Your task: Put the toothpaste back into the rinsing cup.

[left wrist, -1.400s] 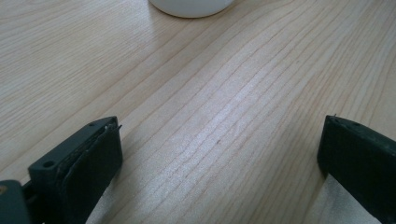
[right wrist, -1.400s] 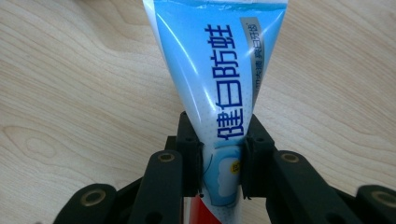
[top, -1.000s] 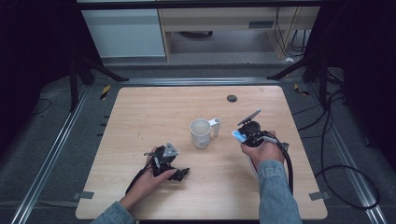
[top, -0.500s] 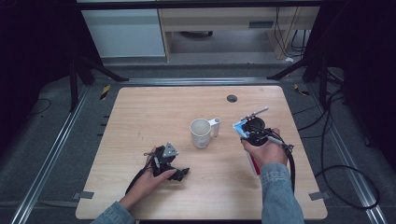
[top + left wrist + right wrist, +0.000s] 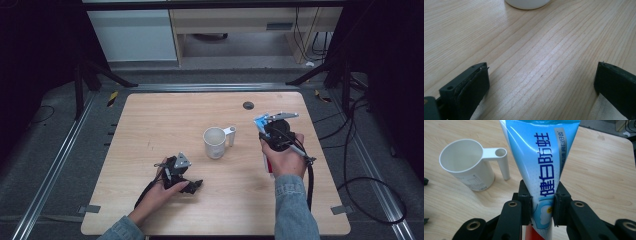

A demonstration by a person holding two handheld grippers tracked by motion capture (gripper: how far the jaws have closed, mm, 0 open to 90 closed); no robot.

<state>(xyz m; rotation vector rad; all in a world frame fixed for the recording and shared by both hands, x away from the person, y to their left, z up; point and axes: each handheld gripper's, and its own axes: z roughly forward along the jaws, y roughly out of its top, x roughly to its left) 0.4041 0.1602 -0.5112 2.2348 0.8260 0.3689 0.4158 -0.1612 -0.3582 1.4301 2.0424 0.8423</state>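
My right gripper [image 5: 264, 136] is shut on a blue and white toothpaste tube [image 5: 259, 121], held above the right half of the table. In the right gripper view both pads pinch the tube [image 5: 541, 162] low on its body; its flat crimped end points away and its red end lies toward the hand. A white plastic cup [image 5: 215, 142] with a side handle stands upright and empty at the table's middle, left of the tube [image 5: 466, 165]. My left gripper [image 5: 193, 185] rests low on the wood near the front left, jaws wide open [image 5: 541, 82] with bare wood between them; the cup's base [image 5: 527, 3] lies ahead.
The wooden table [image 5: 150, 115] has a small black round grommet [image 5: 248, 105] toward its back right. Metal rails run along both sides of the table, and cables trail on the floor at the right. A cabinet stands behind.
My right hand has lifted the toothpaste tube up off the table and tipped it more upright. The left hand and the cup have stayed put.
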